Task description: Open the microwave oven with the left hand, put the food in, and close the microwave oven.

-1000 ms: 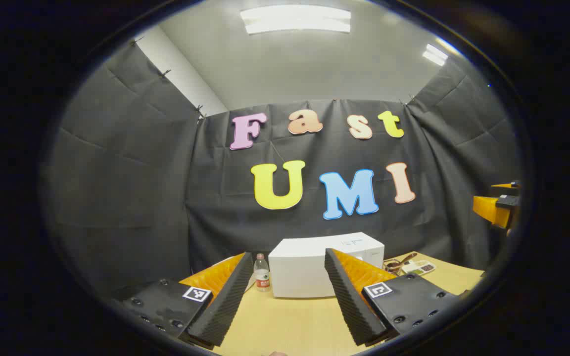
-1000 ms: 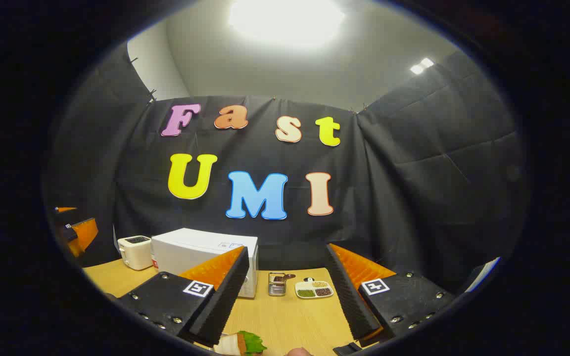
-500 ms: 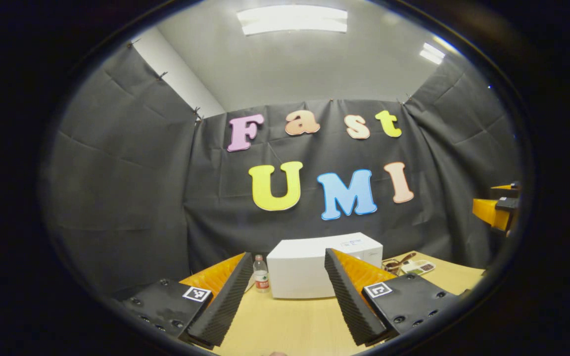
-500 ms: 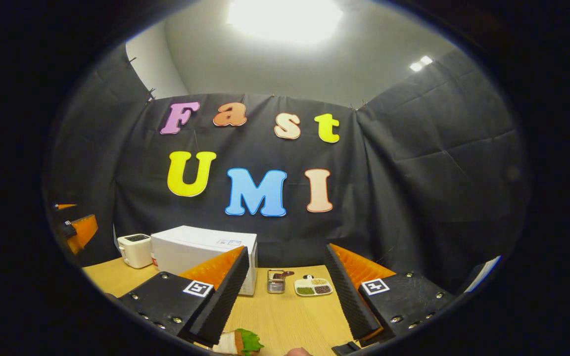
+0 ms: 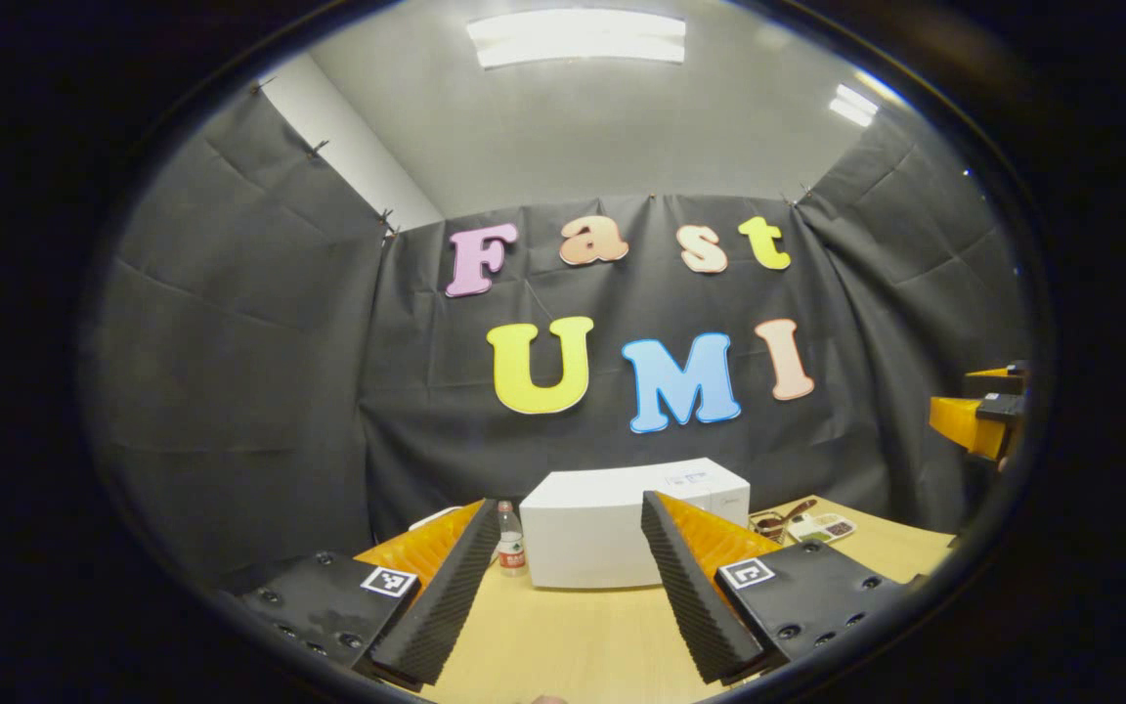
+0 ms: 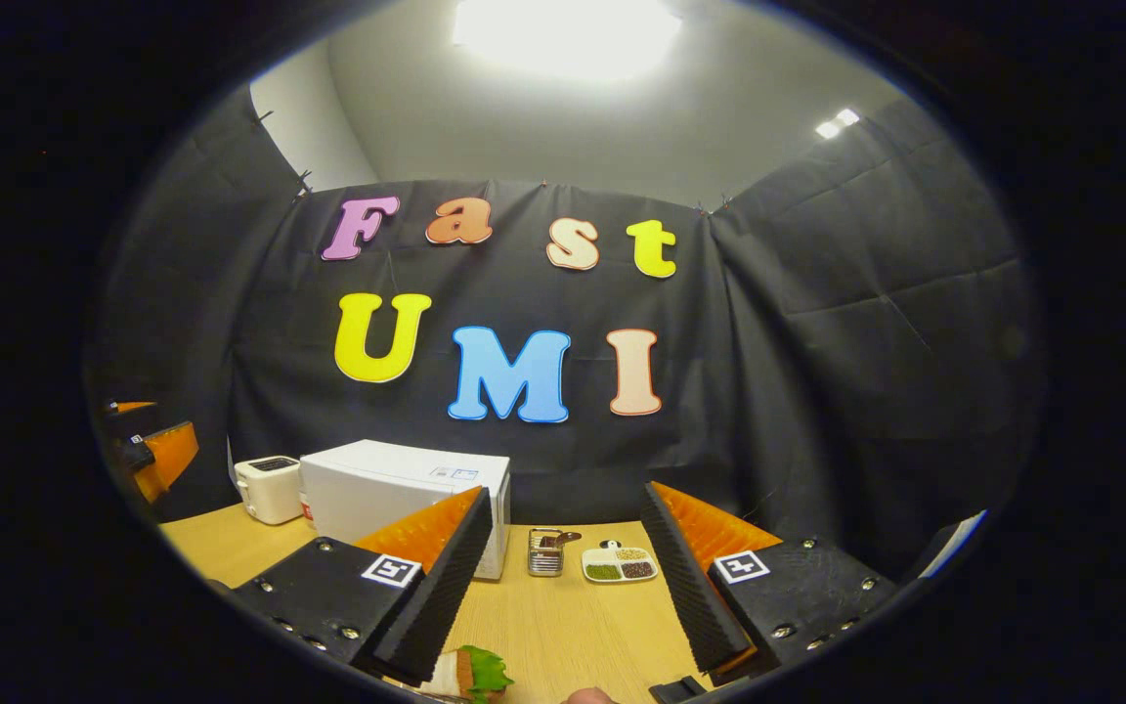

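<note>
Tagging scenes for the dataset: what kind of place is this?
Most likely a staged recording booth set up as a kitchen, not a real one: black cloth walls enclose a wooden table holding a white microwave oven, a toaster and a divided dish of food.

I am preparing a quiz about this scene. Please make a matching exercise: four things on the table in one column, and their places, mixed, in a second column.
Things:
1. microwave oven
2. toaster
3. water bottle
4. divided dish

Places:
A. right of the metal rack
B. table's middle, door closed
C. against the oven's left side, left gripper view
D. left of the oven, right gripper view

Pairs: 1-B, 2-D, 3-C, 4-A
</note>
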`<action>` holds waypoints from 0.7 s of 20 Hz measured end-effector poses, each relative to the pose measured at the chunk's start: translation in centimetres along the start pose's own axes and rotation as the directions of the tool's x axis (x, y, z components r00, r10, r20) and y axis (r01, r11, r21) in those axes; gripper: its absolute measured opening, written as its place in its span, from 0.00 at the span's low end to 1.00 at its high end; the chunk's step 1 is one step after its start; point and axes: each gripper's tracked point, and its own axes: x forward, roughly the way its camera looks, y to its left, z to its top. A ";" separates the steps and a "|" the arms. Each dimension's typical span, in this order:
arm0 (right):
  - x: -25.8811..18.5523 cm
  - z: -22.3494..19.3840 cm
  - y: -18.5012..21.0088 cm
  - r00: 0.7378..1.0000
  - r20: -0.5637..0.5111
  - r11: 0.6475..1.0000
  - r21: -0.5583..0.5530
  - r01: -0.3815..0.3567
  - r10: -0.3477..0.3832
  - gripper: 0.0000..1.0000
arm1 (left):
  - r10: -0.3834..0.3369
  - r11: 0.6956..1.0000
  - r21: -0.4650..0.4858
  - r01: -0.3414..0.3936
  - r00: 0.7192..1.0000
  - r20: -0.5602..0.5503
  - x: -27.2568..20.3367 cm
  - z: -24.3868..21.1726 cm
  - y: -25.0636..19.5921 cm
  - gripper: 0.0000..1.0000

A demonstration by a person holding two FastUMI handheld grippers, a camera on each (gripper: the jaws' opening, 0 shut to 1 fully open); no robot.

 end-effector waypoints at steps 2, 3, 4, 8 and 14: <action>0.0 -0.1 -0.4 1.000 0.001 1.000 -0.005 -0.008 0.008 0.93 | 0.004 1.000 -0.004 -0.004 1.000 -0.005 0.1 -0.2 -0.6 0.99; 0.0 -0.2 -0.7 1.000 0.002 1.000 -0.007 -0.012 0.012 0.93 | 0.006 1.000 -0.006 -0.006 1.000 -0.008 0.1 -0.1 -0.9 0.99; -0.1 -0.3 -0.9 1.000 0.003 1.000 -0.006 -0.018 0.018 0.93 | 0.007 1.000 -0.008 -0.007 1.000 -0.009 -0.1 -0.1 -1.4 0.96; -0.1 -0.8 -1.9 0.999 -0.004 0.999 0.007 -0.054 0.054 0.93 | 0.020 1.000 0.001 -0.020 1.000 -0.004 -0.4 0.4 -3.5 0.99; -0.3 -0.8 -3.5 0.996 0.008 0.996 0.012 -0.084 0.084 0.93 | 0.034 0.999 0.007 -0.034 0.999 0.013 0.2 1.1 -5.2 0.99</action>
